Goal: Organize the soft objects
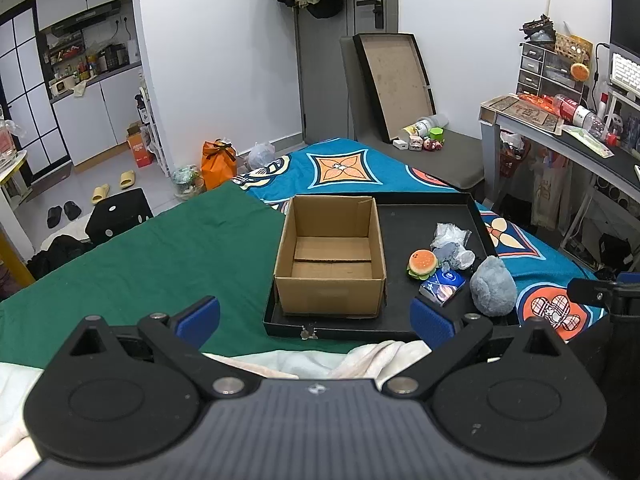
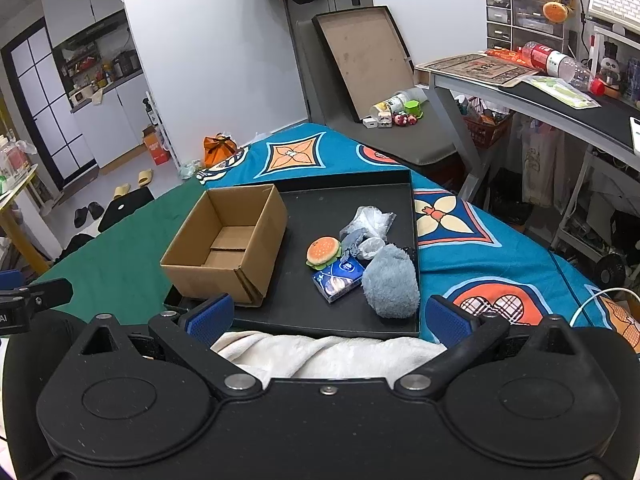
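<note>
An empty cardboard box (image 1: 330, 256) (image 2: 226, 246) stands in the left part of a shallow black tray (image 1: 424, 216) (image 2: 320, 208) on the bed. To its right lie a plush hamburger (image 1: 422, 264) (image 2: 323, 252), a blue tissue pack (image 1: 443, 286) (image 2: 338, 276), a grey-blue fluffy plush (image 1: 493, 288) (image 2: 392, 284) and crumpled clear plastic bags (image 1: 452, 240) (image 2: 368, 226). My left gripper (image 1: 316, 318) hovers open before the tray's near edge, facing the box. My right gripper (image 2: 330, 316) is open too, just short of the fluffy plush. Both hold nothing.
A white blanket (image 1: 312, 360) (image 2: 328, 350) lies under both grippers. Green cloth (image 1: 160, 256) covers the bed's left, a blue patterned cover (image 2: 480, 232) its right. A chair with a leaning tray lid (image 1: 394, 84) and small toys stands behind; a cluttered desk (image 2: 540, 84) is right.
</note>
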Tool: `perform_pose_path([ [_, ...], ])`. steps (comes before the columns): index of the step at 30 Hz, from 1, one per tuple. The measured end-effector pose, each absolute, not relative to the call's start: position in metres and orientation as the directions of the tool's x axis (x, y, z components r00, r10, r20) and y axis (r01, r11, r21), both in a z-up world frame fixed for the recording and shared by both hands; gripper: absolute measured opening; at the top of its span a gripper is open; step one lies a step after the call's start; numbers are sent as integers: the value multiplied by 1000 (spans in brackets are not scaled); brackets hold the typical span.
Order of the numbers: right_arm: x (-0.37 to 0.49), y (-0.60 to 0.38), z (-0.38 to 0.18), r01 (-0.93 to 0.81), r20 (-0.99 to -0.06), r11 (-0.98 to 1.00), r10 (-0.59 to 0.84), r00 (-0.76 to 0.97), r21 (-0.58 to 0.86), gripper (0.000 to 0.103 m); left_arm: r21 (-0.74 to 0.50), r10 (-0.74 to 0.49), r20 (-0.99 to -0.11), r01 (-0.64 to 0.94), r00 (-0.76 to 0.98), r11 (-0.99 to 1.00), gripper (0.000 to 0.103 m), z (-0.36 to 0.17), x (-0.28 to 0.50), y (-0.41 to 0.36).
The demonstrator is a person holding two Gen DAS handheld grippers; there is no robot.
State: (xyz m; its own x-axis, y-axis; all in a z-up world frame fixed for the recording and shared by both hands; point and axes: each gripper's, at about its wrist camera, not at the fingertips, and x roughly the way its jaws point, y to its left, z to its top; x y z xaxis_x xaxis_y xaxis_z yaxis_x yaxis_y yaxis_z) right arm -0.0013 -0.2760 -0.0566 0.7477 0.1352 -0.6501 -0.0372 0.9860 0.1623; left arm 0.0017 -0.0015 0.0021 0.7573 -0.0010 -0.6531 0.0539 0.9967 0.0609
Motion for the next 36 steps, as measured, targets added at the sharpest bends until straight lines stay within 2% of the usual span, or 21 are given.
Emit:
perform_pose_path([
  [36, 19, -274, -69, -13, -675, 985, 127, 727, 172, 103, 56, -1, -677, 53, 736, 997, 101, -6, 26, 8],
])
